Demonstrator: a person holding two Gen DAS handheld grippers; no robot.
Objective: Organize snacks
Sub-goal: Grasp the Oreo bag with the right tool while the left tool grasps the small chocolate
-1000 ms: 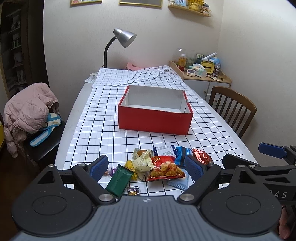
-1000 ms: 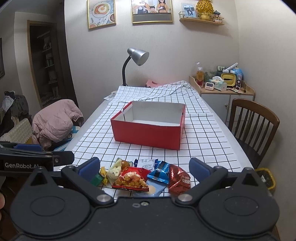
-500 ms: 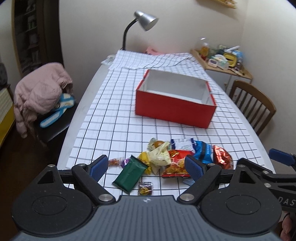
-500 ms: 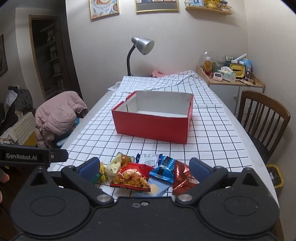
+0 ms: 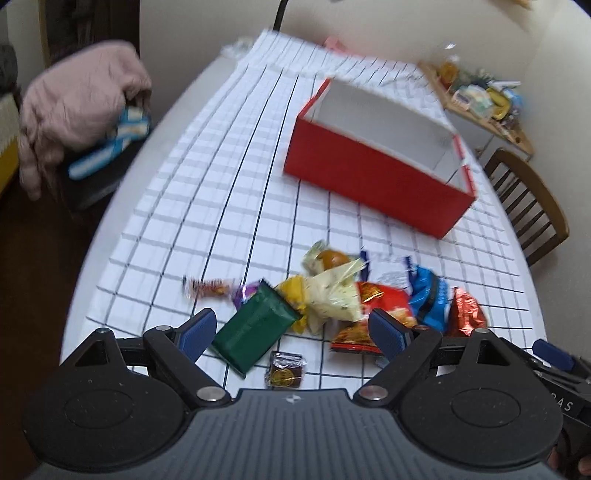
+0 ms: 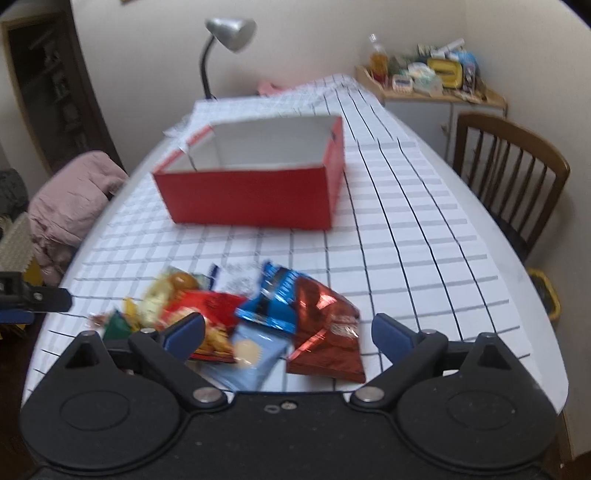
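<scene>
A pile of snack packets lies near the table's front edge. In the left wrist view my left gripper (image 5: 293,332) is open above a dark green packet (image 5: 255,328), with a small brown sweet (image 5: 285,369) just below it, a pale yellow bag (image 5: 332,295) and a red bag (image 5: 373,314) to the right. In the right wrist view my right gripper (image 6: 288,332) is open above a pale blue packet (image 6: 251,354), a blue bag (image 6: 275,299) and a shiny red bag (image 6: 325,332). An empty red box (image 5: 376,173) stands further back; it also shows in the right wrist view (image 6: 247,195).
The table carries a white checked cloth (image 6: 406,221). A wooden chair (image 6: 513,177) stands at the right, and a chair with a pink jacket (image 5: 81,99) at the left. A desk lamp (image 6: 225,33) and a cluttered side cabinet (image 6: 428,81) are at the back.
Both grippers have moved forward and tilted down toward the snack pile, which now looks larger and closer. Both stay open. The snacks and box have not moved.
</scene>
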